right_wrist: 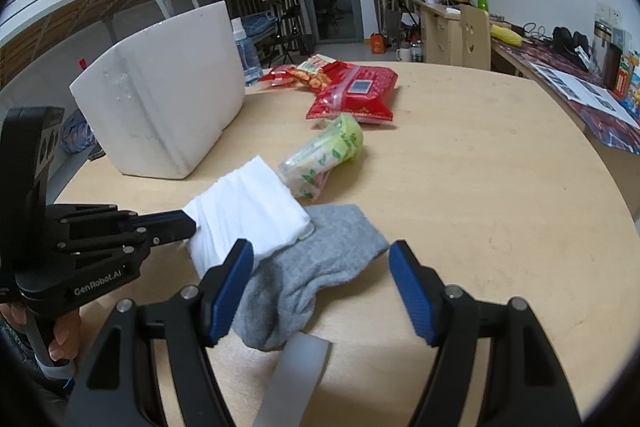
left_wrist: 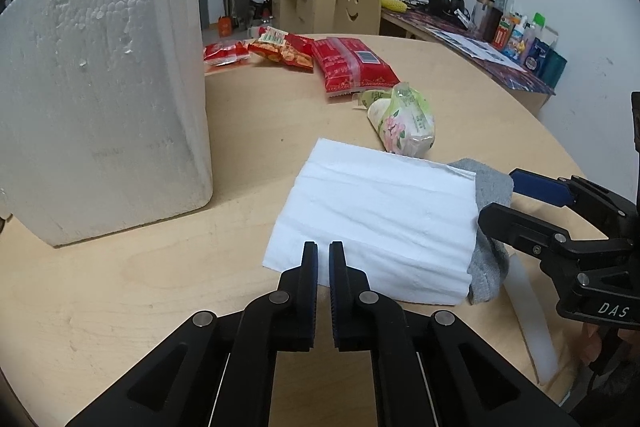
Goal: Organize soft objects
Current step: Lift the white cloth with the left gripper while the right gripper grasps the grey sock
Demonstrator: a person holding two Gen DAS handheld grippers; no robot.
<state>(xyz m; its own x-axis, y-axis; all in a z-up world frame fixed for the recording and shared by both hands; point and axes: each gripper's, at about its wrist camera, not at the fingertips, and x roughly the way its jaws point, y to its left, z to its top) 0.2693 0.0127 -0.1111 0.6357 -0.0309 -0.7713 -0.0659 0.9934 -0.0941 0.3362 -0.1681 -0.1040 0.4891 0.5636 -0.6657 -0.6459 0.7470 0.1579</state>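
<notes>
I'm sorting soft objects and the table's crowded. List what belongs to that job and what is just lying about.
For the job:
white tissue stack
grey sock
green tissue pack
foam box, likely the container

Lying about:
red snack bags
white strip
desk clutter

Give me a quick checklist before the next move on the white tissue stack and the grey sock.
1. Left gripper closed at the near edge of the tissue stack: ok, though whether it pinches a sheet, cannot tell.
2. Right gripper open: ok.
3. Grey sock lies between the right fingers, not pinched: ok.
4. Sock free of the stack: not ok, the stack overlaps one end.
5. Foam box upright on the table: ok.
6. Box has room inside: cannot tell.
</notes>
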